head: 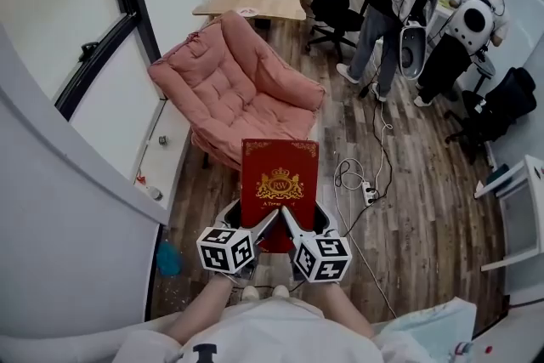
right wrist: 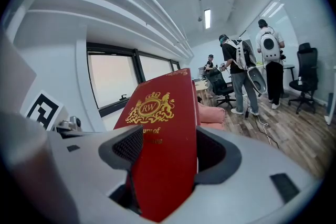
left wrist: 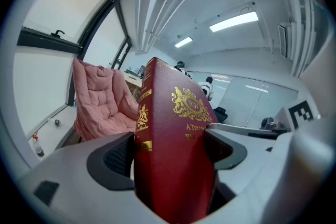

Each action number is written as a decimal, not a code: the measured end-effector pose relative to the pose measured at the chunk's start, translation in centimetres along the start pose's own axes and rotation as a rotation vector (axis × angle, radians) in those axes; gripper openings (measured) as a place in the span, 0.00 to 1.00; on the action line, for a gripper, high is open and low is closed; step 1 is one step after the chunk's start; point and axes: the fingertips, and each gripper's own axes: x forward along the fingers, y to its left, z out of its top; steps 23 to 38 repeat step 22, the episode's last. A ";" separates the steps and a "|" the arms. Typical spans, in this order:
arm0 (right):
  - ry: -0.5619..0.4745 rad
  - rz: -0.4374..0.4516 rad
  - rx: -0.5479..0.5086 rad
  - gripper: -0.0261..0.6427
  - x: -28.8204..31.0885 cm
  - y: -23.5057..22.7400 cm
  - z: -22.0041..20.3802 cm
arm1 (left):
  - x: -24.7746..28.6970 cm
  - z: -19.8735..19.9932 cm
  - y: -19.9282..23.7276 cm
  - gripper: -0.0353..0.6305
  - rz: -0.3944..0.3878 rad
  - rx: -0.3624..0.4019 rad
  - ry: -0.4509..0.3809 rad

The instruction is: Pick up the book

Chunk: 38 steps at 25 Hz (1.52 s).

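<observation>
The book (head: pixel 279 174) is a hardcover bound in deep red. The front cover carries a gold crest with a crown and the monogram "RW", gold scrollwork in the two upper corners, and lines of gold lettering below the crest that the jaws partly cover. The spine, visible in the left gripper view, bears a smaller gold emblem and a gold band.

The book is held off the ground, upright, with its front cover toward the head camera. It sits just ahead of the person's body, above the wooden floor (head: pixel 425 208) and in front of the pink cushioned chair (head: pixel 242 89).

The left gripper (left wrist: pixel 170 149) is closed on the lower part of the book at the spine side, one dark pad on each cover. The right gripper (right wrist: pixel 163 152) is closed on the lower part at the opposite edge, also with one pad on each cover. In the head view, both grippers converge on the bottom edge.
</observation>
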 end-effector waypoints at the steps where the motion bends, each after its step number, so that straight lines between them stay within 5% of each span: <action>1: 0.001 -0.002 0.001 0.50 -0.2 -0.1 -0.1 | 0.0 -0.2 -0.1 0.67 -0.003 0.000 0.002; 38: 0.006 0.003 0.002 0.50 -2.0 1.5 -0.8 | -2.3 -0.9 -0.6 0.67 0.000 0.000 0.004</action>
